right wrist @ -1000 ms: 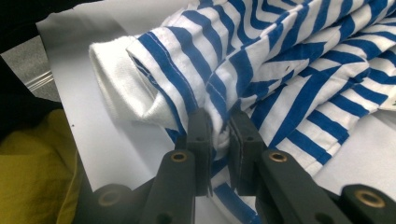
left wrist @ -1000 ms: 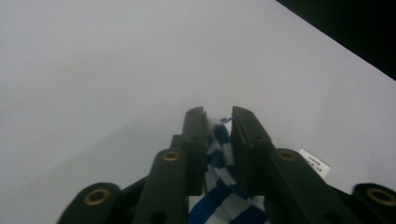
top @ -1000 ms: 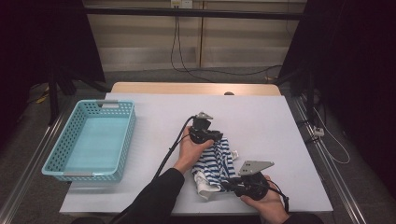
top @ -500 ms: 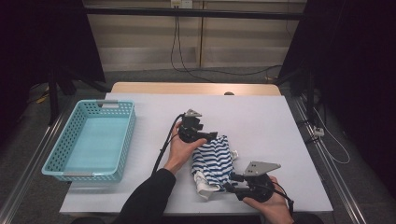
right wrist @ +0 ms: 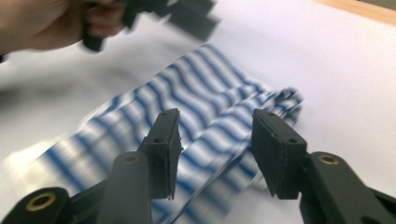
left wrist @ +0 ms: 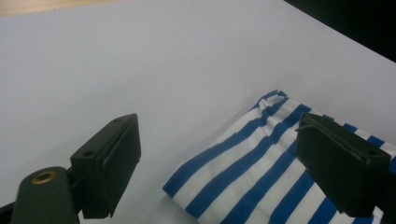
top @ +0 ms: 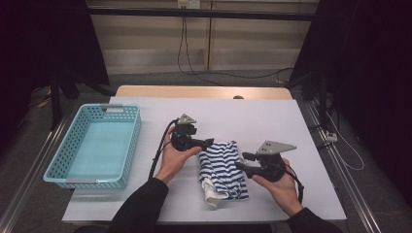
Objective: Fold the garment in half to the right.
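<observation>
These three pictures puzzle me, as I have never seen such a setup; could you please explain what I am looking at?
A person sits at a white table with a hand-held gripper in each hand. One picture looks down from above; the other two come from cameras riding on each gripper, looking along its black fingers. On the table lie a folded blue-and-white striped cloth and an empty turquoise basket. The left gripper and right gripper have just been adjusting their jaws; both stand open over the cloth, holding nothing.

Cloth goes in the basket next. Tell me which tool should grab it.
Probably left. The left tool is open at the cloth's edge, on the side nearer the basket. The right tool sits on the far side.
</observation>
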The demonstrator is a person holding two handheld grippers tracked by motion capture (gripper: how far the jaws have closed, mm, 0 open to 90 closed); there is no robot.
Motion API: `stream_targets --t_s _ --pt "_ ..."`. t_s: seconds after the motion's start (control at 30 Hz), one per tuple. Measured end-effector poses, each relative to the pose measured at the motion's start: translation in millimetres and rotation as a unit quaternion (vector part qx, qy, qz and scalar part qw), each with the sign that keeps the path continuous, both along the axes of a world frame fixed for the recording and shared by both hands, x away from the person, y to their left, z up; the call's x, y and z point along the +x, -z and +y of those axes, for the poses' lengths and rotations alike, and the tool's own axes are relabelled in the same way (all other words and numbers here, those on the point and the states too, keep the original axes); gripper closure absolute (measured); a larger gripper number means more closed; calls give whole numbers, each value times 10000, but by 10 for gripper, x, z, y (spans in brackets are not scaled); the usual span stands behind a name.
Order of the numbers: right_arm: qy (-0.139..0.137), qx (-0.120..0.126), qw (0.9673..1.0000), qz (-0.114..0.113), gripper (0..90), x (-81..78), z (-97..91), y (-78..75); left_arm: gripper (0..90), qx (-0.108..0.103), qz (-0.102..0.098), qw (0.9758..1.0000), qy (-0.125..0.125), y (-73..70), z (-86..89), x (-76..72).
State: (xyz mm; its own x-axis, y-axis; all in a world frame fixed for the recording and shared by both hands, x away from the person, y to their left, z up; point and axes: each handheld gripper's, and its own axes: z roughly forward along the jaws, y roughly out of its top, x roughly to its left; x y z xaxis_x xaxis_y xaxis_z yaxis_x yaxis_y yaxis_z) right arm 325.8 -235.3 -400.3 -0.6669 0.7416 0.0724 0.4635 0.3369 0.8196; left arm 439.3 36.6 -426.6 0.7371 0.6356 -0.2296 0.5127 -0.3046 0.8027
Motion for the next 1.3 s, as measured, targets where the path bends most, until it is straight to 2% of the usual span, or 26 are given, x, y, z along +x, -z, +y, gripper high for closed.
stream_targets --t_s 0.07,0.13,0.2,0.3,0.4,0.5,0.63,0.73,0.83,0.9,1.0,1.27,1.3 --pt "122 -91 9999 -11 557 157 6 13 137 56 -44 10000 4 5 19 -23" --pt "339 -412 9984 -189 574 301 24 49 134 117 -66 9999 -2 0 34 -41" --pt "437 -296 9986 -17 599 456 15 108 135 305 -209 9993 70 -28 65 -55" --pt "524 -361 9979 88 609 636 38 164 135 322 -367 9988 21 -73 125 -77" --pt "531 -446 9975 151 621 783 87 197 132 223 -321 9992 22 -68 166 -91" --pt "503 -505 9971 254 616 888 151 250 131 244 -256 9994 -4 -35 195 -99" --pt "403 -686 9962 361 619 941 222 341 129 223 -227 9995 -43 -28 231 -114" --pt "425 -741 9950 526 646 956 200 391 129 215 -224 9995 -65 -25 252 -122" --pt "395 -742 9942 674 720 965 149 429 129 245 -207 9995 -67 -11 255 -123" --pt "429 -723 9938 727 813 961 121 449 129 256 -159 9995 -62 15 240 -125" --pt "419 -661 9941 747 863 966 94 460 129 287 -166 9994 -27 22 227 -127" --pt "441 -638 9948 656 867 1006 61 483 129 206 -149 9996 -111 16 304 -105" --pt "434 -615 9950 654 865 1011 55 488 129 146 -130 9997 -164 17 316 -105"
